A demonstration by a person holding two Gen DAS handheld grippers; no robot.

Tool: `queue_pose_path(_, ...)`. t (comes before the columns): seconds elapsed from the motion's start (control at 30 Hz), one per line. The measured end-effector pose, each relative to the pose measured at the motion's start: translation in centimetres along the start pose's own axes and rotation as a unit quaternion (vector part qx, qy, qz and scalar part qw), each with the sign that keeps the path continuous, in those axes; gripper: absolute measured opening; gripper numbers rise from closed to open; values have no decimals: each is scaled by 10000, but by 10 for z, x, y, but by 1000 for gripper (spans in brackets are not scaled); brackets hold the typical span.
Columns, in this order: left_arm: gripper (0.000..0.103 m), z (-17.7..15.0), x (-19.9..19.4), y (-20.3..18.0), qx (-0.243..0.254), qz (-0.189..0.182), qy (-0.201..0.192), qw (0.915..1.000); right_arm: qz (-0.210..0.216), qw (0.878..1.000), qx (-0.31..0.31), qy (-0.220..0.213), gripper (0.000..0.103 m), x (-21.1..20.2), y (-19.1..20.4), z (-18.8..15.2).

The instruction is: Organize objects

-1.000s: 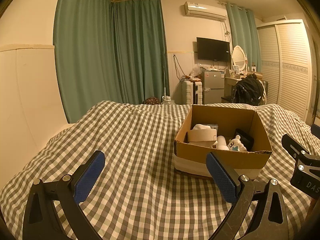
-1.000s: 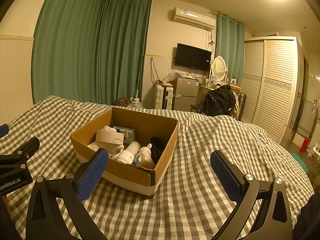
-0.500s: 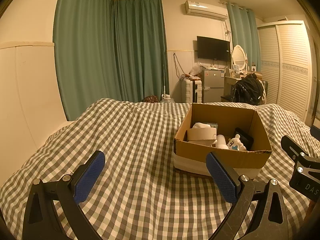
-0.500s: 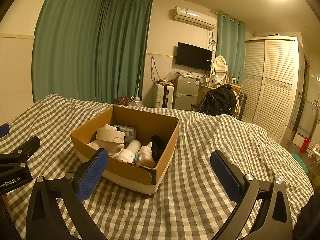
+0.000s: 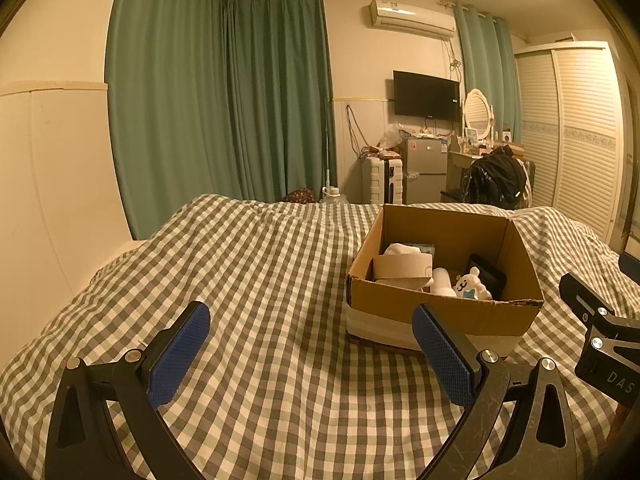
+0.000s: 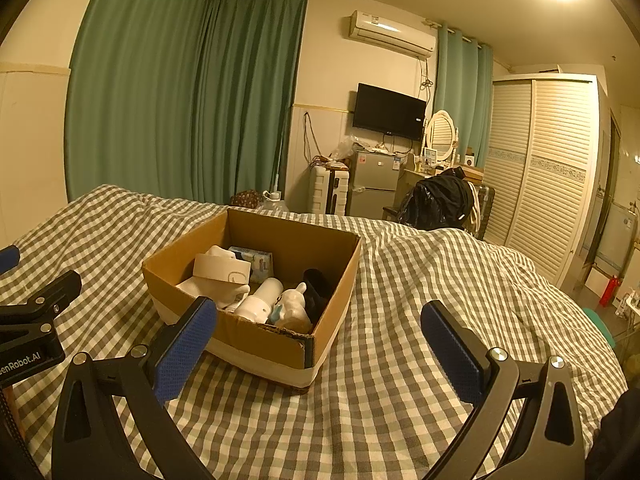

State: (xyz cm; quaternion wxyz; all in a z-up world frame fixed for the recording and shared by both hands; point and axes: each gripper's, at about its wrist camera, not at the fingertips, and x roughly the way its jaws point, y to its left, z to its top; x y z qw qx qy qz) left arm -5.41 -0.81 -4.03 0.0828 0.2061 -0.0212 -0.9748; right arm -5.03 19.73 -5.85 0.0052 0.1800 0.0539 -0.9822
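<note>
1. Left gripper (image 5: 310, 354) hovers over the checked bedspread (image 5: 260, 280), fingers spread wide, holding nothing; right gripper (image 6: 316, 344) likewise gapes empty.
2. Cardboard box (image 6: 256, 336) sits on the bedspread just ahead, between both grippers; inside lie a white bottle (image 6: 260, 298), a small white figurine (image 5: 468, 286), a paper-wrapped roll (image 5: 402, 266) and a black item (image 5: 490, 278).
3. Beyond: green curtains (image 5: 224, 100); wall television (image 6: 389, 110); louvred wardrobe (image 6: 544, 172).

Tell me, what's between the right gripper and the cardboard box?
Only checkered bedcover lies between the right gripper and the cardboard box, seen in the right wrist view.
</note>
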Motion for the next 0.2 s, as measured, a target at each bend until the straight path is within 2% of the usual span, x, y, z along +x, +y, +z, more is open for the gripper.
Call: queue_pose_path(0.2, 103, 0, 1, -1, 20, 23, -9, 10000, 0, 10000, -3, 18, 102, 1, -1, 0)
